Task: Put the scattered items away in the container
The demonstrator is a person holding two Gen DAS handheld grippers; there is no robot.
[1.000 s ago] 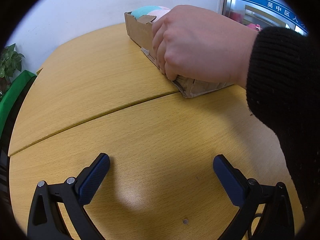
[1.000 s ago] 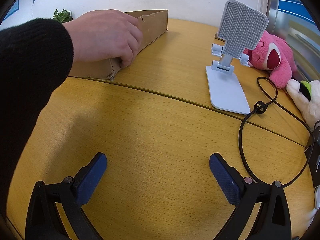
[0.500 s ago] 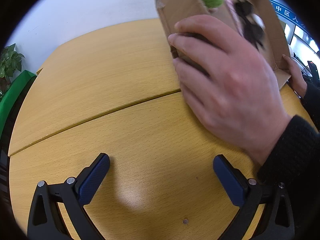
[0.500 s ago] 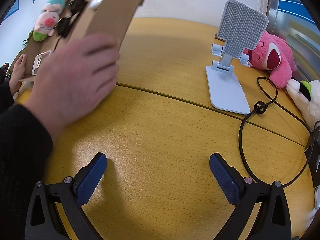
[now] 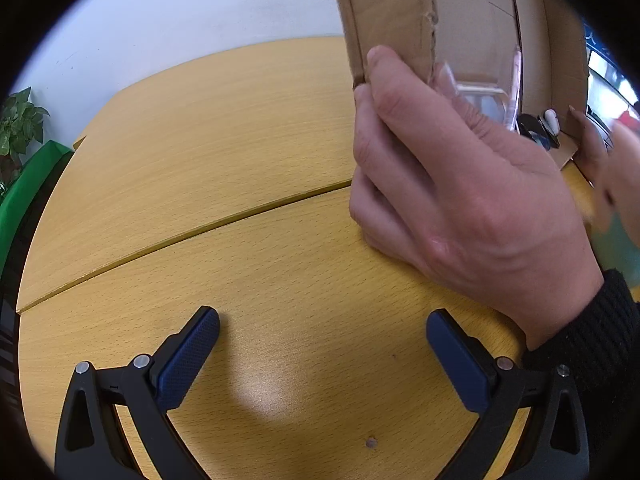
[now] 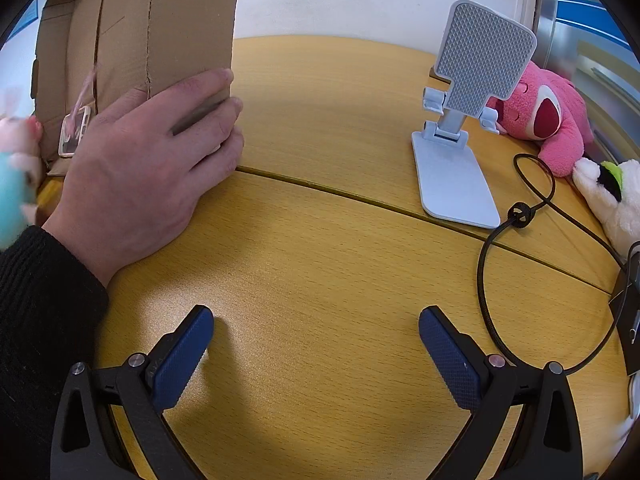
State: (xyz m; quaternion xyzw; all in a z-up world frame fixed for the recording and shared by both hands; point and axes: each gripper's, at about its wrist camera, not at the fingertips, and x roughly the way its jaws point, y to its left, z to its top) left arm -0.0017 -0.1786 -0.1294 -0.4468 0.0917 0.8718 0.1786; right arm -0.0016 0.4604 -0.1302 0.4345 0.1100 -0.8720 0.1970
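1. Cardboard box is the container here, and it's tipped right up on its side at the upper left of the right wrist view, open face turned away from the pink plush. A bare hand clamps its near wall, which looks like someone dumping the contents out to set up the mess.

2. That hand in the left wrist view sits centre right: thumb on the outside of the box, fingers curled around the torn edge, wrist bent, black knit sleeve running off the lower right. A second hand shows at the far right edge, blurred.

3. Stuff inside the tipped box: a clear phone case near the lower lip and a small plush at the far left, smeared enough that I'd only guess it's tumbling out.

4. Scattered things on the wooden table: white phone stand upper right, pink plush just behind it, white plush at the right edge, black cable looping between them.

5. Left gripper hangs at the bottom of its frame, jaws spread wide, nothing between them, over bare table.

6. Right gripper is the same: jaws wide apart, empty, parked low. My read is neither has started tidying yet.
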